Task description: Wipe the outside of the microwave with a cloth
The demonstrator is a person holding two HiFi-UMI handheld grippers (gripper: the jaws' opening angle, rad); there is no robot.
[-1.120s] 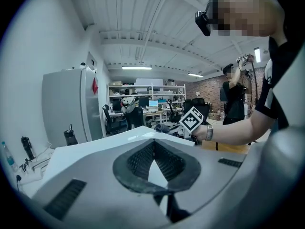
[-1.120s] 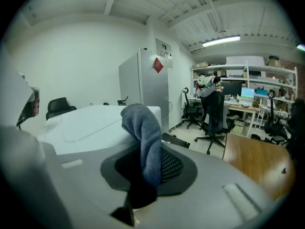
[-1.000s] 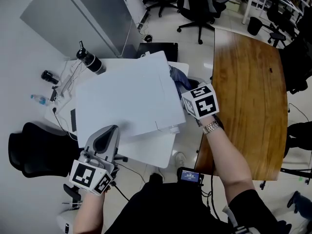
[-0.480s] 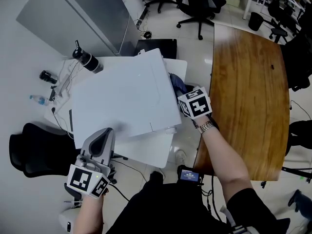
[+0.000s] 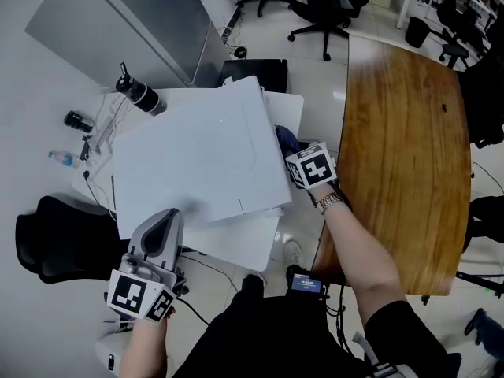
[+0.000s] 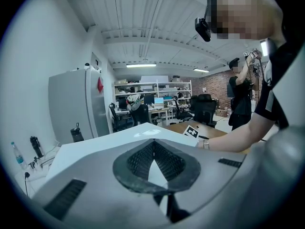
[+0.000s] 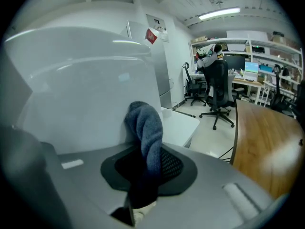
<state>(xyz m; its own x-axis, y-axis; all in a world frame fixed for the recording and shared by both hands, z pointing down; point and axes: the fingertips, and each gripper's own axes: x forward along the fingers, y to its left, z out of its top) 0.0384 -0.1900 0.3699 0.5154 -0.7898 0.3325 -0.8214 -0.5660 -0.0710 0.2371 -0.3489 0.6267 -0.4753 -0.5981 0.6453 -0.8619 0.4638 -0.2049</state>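
On the white table point(image 5: 277, 107): the microwave point(image 5: 197, 160) was parked pretty much dead centre of the head view, plain white top faced up. Most of the tabletop was taken up by it.
cloth: a dark blue cloth point(image 7: 145, 125) was pinched in the right gripper point(image 5: 293, 157) and pressed against the microwave's side wall at 3 o'clock. Only a small bit of it could be seen from above.
right gripper: the jaws were held partway apart and clamped on the cloth, with a bunched-up roll of it stuck out past the tips. The marker cube was seen just off the microwave's 3 o'clock edge.
left gripper point(image 5: 168, 215): the jaws were shut tight with nothing caught between them. It was parked at the microwave's 7 o'clock corner and pointed across the top. Whether the top was actually touched couldn't be told, tbh.
wooden table point(image 5: 402, 156): this was set well out at 3 o'clock, with the right forearm stretched along its near edge.
black bottle point(image 5: 142, 94): it was stood upright at the microwave's 11 o'clock, near a tangle of cables.
grey cabinet point(image 5: 118, 22): this was placed further out at 11 o'clock, behind the bottle.
office chairs point(image 5: 323, 6): these were scattered way off at 1 o'clock.
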